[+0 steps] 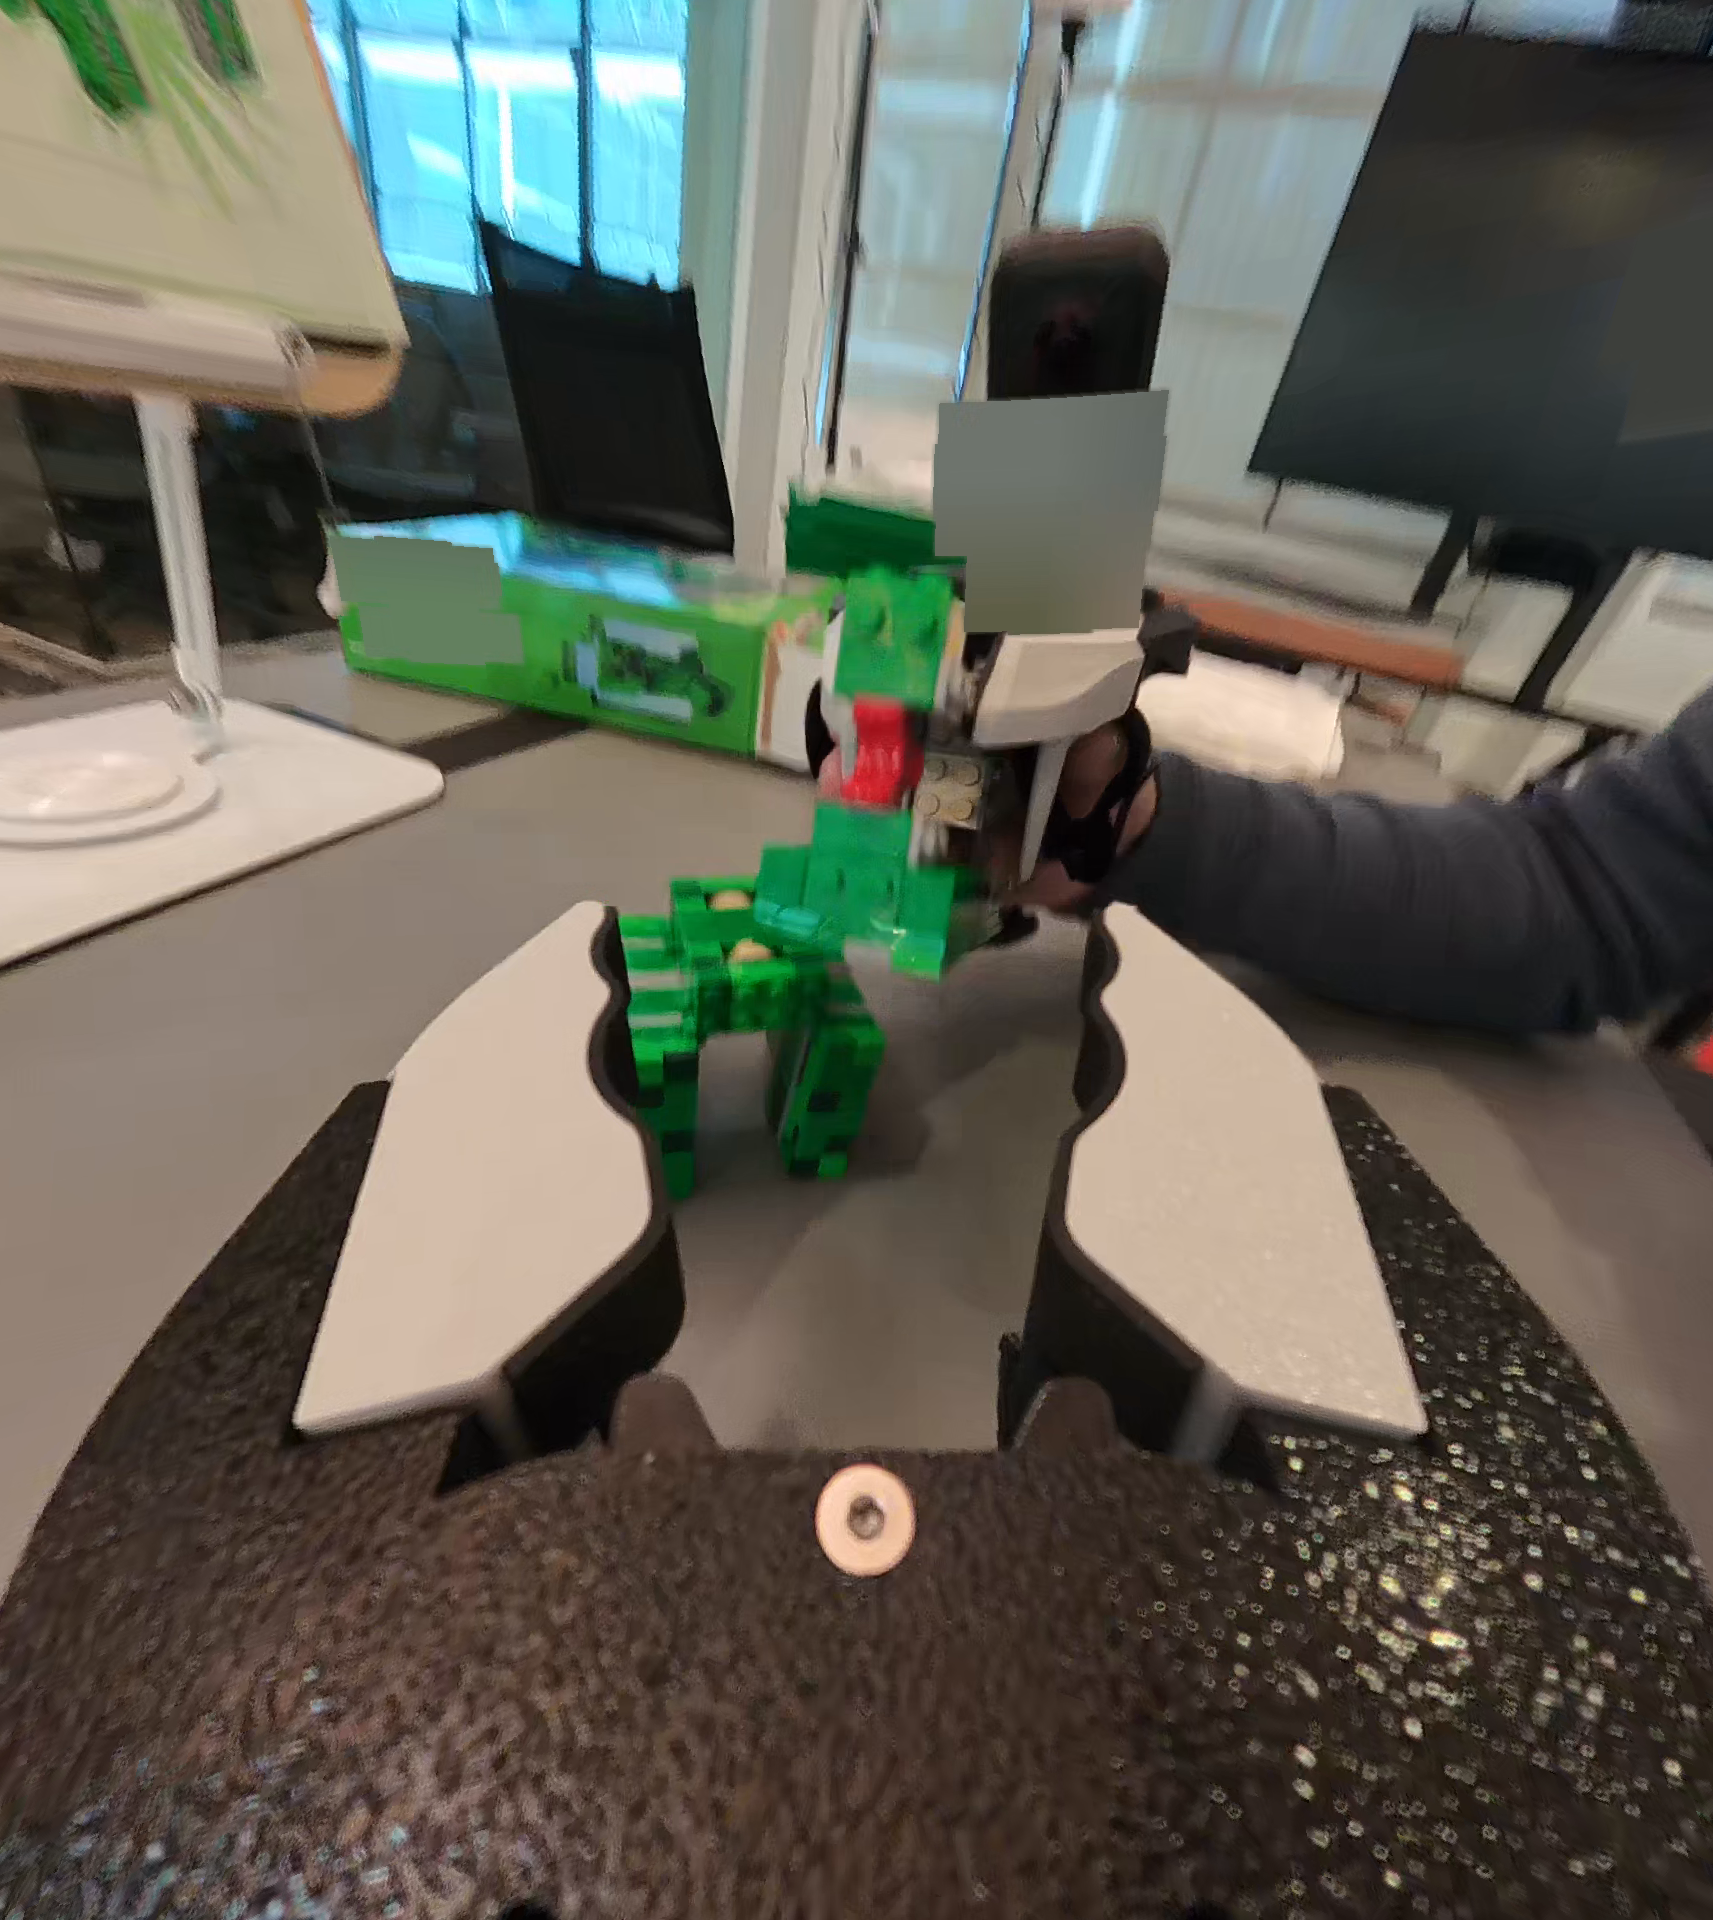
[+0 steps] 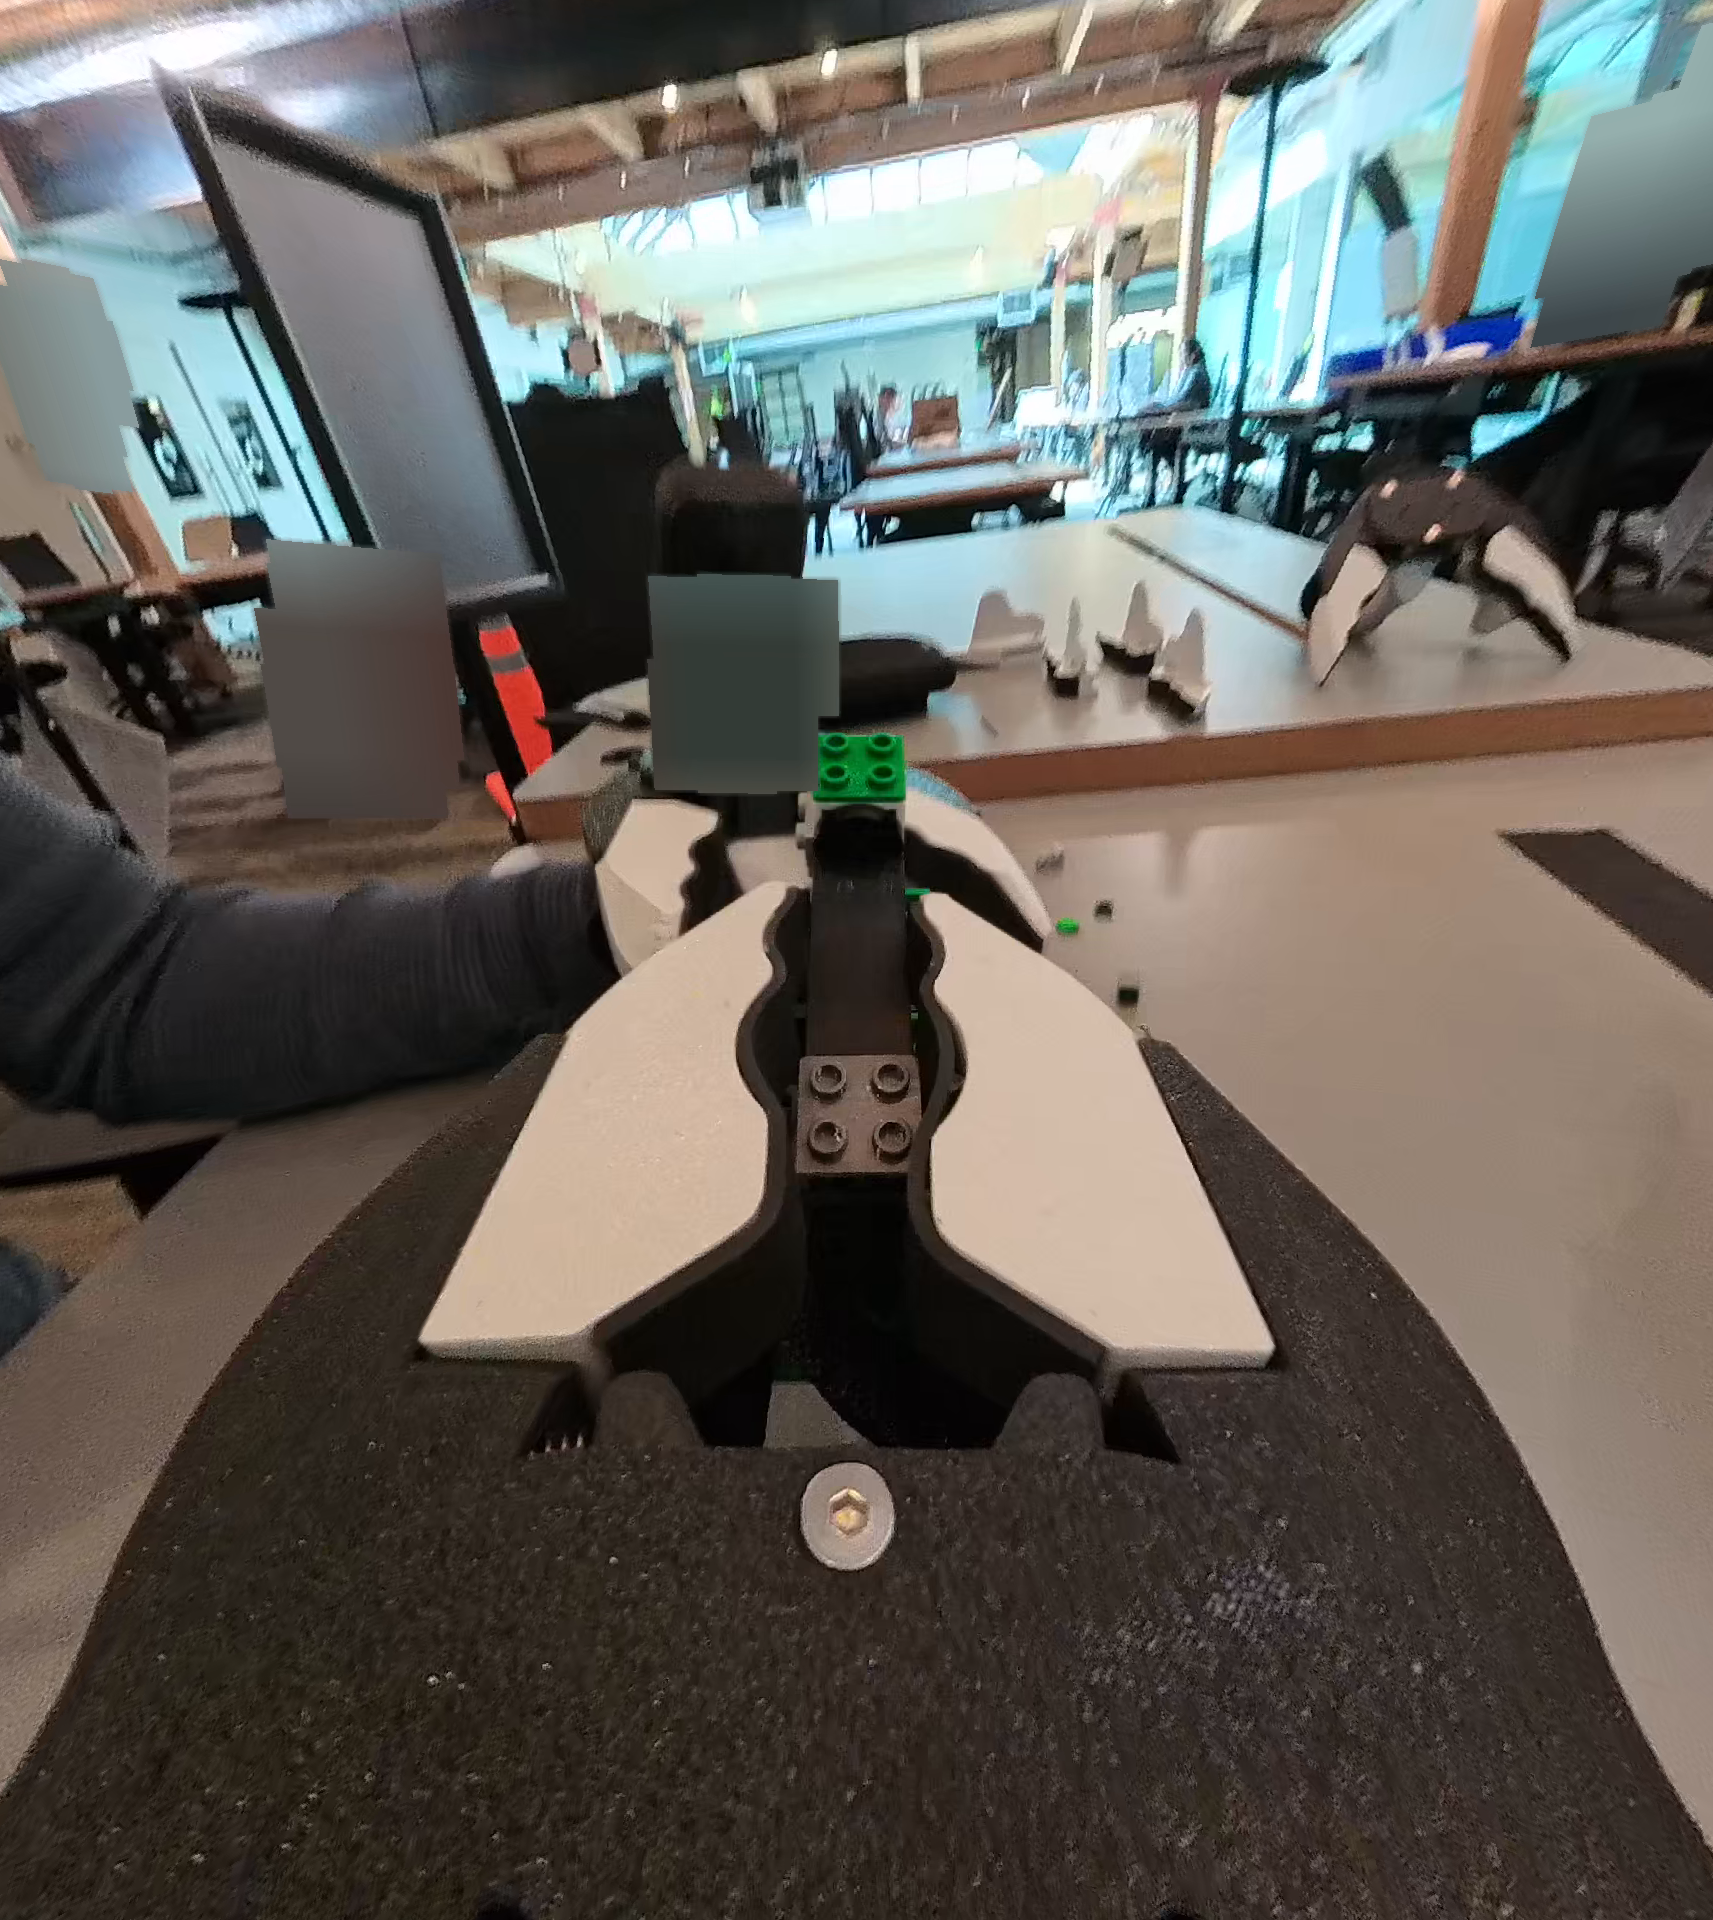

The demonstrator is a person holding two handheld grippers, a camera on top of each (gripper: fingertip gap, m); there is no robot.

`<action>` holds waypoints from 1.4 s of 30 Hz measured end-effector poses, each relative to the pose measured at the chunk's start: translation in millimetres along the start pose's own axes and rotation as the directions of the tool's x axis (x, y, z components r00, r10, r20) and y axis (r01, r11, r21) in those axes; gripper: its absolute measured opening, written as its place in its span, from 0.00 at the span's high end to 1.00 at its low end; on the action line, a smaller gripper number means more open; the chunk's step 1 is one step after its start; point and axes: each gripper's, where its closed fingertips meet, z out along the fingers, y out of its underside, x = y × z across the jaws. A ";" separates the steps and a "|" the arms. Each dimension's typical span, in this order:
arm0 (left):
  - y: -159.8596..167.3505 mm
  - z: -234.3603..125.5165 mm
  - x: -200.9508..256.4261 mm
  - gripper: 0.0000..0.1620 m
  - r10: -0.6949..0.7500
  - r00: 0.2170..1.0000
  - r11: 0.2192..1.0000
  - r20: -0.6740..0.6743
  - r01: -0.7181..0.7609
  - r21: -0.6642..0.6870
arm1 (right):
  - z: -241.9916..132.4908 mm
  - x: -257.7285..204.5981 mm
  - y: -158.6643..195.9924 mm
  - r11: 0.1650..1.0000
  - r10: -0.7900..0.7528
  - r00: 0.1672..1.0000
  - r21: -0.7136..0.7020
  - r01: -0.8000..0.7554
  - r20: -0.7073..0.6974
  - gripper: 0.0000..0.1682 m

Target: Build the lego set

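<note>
Box (image 1: pixel 561 634) contents seemingly hidden.

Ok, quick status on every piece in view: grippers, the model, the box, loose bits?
left gripper: open, empty
right gripper: shut on the model's dark part
green lego model: partly built, legs on the table
lego box: lying on its side
loose pieces: scattered on table

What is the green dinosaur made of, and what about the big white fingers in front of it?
The green dinosaur looks like hard, shiny plastic bricks: you can see round studs and glossy blocky edges. The left gripper has fingers that look like matte white plastic with a slightly grainy top, lined with black wavy pads, possibly rubber, though the look leaves that open.
</note>
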 end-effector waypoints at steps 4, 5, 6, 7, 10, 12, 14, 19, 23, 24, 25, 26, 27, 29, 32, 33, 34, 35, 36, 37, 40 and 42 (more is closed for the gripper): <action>-26.4 3.6 1.0 0.53 -0.097 0.995 0.969 -0.028 0.101 0.226 | 0.5 0.3 -34.3 0.988 0.016 1.000 0.154 -0.014 -0.014 0.90; -30.7 5.7 2.9 0.53 -0.120 0.992 0.956 -0.050 0.129 0.265 | 1.9 -1.7 -40.0 0.984 0.023 1.000 0.179 -0.022 -0.004 0.90; -33.7 8.5 4.8 0.53 -0.137 0.988 0.945 -0.071 0.152 0.289 | 3.7 -3.8 -44.2 0.980 0.028 1.000 0.196 -0.030 0.008 0.90; -36.2 11.6 8.1 0.54 -0.146 0.985 0.936 -0.097 0.169 0.307 | 5.6 -5.9 -47.2 0.977 0.031 0.999 0.209 -0.034 0.017 0.90; -44.2 18.1 21.0 0.60 -0.142 0.975 0.913 -0.174 0.196 0.357 | 9.9 -10.5 -52.5 0.969 0.031 0.999 0.244 -0.038 0.032 0.90; -51.4 16.9 26.0 0.67 -0.117 0.976 0.893 -0.186 0.185 0.411 | 11.3 -12.5 -53.8 0.964 0.034 0.999 0.261 -0.043 0.039 0.90; -57.1 13.9 27.4 0.72 -0.096 0.980 0.875 -0.174 0.167 0.454 | 11.1 -15.0 -54.8 0.960 0.033 0.998 0.277 -0.045 0.049 0.90; -55.1 15.0 27.7 0.77 -0.068 0.987 0.891 -0.142 0.125 0.436 | 8.4 -17.6 -54.3 0.959 0.021 0.998 0.283 -0.036 0.059 0.89; -45.7 10.9 16.2 0.77 -0.019 1.000 0.945 -0.021 0.025 0.325 | -12.4 -2.2 -54.7 0.963 -0.047 0.997 0.263 0.060 -0.055 0.74; -40.5 8.0 11.8 0.77 0.003 1.000 0.963 0.014 -0.007 0.270 | -18.9 3.1 -49.6 0.973 -0.061 0.995 0.217 0.076 -0.073 0.71; -34.5 4.8 6.9 0.77 0.033 0.998 0.979 0.053 -0.043 0.201 | -24.9 8.8 -42.0 0.984 -0.072 0.994 0.158 0.085 -0.087 0.69; -28.7 1.2 1.4 0.77 0.073 0.993 0.988 0.096 -0.085 0.131 | -30.0 14.8 -32.0 0.992 -0.082 0.992 0.085 0.090 -0.098 0.67; -24.5 -2.5 -3.9 0.77 0.106 0.986 0.991 0.133 -0.116 0.073 | -34.4 20.1 -20.4 0.996 -0.093 0.990 0.004 0.093 -0.103 0.64; -18.3 -8.1 -12.2 0.77 0.132 0.976 0.991 0.176 -0.132 -0.010 | -41.2 27.0 3.1 0.983 -0.109 0.991 -0.154 0.095 -0.083 0.61; -6.0 -9.9 -16.7 0.77 0.116 0.978 0.988 0.172 -0.096 -0.121 | -45.4 32.6 26.9 0.943 -0.110 0.994 -0.320 0.096 -0.026 0.56; -0.7 -9.8 -17.4 0.77 0.113 0.979 0.983 0.168 -0.086 -0.160 | -45.4 35.3 31.8 0.929 -0.114 0.993 -0.356 0.101 -0.013 0.55; 4.2 -10.0 -18.5 0.77 0.119 0.978 0.977 0.171 -0.084 -0.196 | -45.0 37.6 35.7 0.917 -0.121 0.993 -0.383 0.112 0.001 0.55; 8.2 -10.2 -20.4 0.77 0.128 0.975 0.971 0.181 -0.086 -0.224 | -44.5 39.7 39.9 0.905 -0.128 0.992 -0.407 0.124 0.017 0.55; 11.1 -10.3 -21.4 0.77 0.134 0.973 0.966 0.187 -0.087 -0.243 | -43.9 42.2 44.2 0.893 -0.134 0.991 -0.431 0.133 0.029 0.55; 12.7 -10.1 -21.6 0.77 0.132 0.973 0.965 0.187 -0.083 -0.250 | -43.3 44.3 48.3 0.882 -0.137 0.990 -0.450 0.141 0.041 0.55; 11.8 -11.0 -22.9 0.77 0.111 0.975 0.969 0.195 -0.063 -0.240 | -42.4 47.6 56.7 0.863 -0.132 0.988 -0.482 0.152 0.075 0.54; 10.2 -11.6 -24.4 0.77 0.107 0.972 0.970 0.210 -0.056 -0.236 | -41.2 48.1 59.1 0.865 -0.110 0.990 -0.482 0.141 0.091 0.54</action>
